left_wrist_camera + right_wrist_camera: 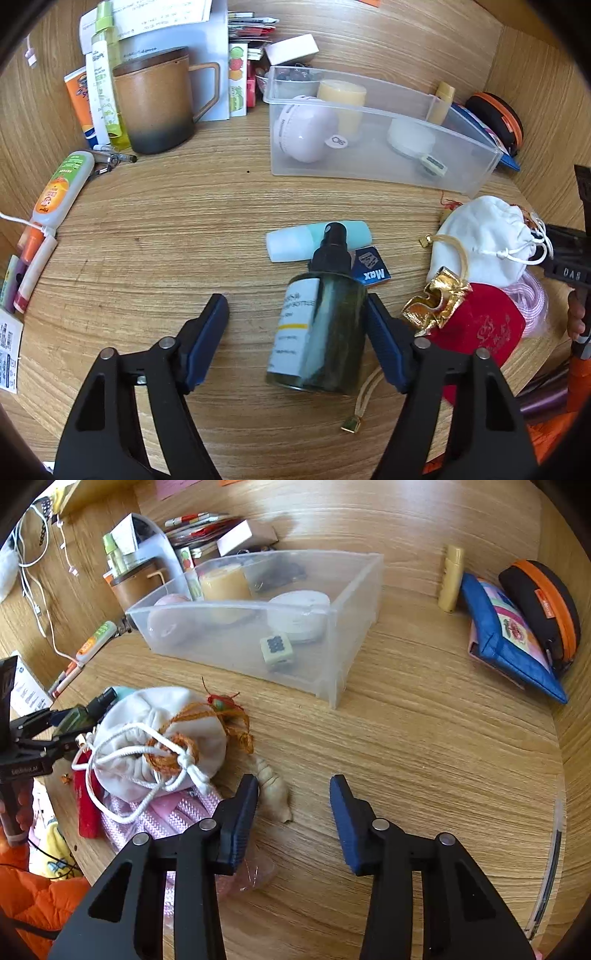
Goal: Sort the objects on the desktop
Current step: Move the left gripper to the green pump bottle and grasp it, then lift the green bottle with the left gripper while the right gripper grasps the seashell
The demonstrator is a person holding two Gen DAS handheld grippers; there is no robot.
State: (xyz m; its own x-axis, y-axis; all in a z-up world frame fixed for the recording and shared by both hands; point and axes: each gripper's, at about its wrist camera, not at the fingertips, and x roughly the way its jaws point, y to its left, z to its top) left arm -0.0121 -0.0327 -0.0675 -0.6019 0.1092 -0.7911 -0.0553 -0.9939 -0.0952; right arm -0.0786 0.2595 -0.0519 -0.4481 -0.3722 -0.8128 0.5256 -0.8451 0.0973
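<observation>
A dark green spray bottle [325, 325] with a black pump and a white label lies on the wooden desk, nozzle pointing away. My left gripper [295, 301] straddles it: the right pad touches the bottle's side, while the left pad stands clear of it with bare desk between. In the right wrist view, my right gripper [293, 781] hovers low over the desk with a gap between its pads. A cream spiral shell [275, 794] lies just inside the left pad; the right pad is well apart from it. A clear plastic bin [369, 162] [332, 686] holds several small items.
Just beyond the bottle lie a teal tube [295, 243] and a blue packet [373, 264]. A white drawstring pouch [155, 731], red pouch [487, 325] and pink cord [177, 812] crowd the space between the grippers. A brown mug [155, 107] stands back left; a blue pouch [509, 642] lies right.
</observation>
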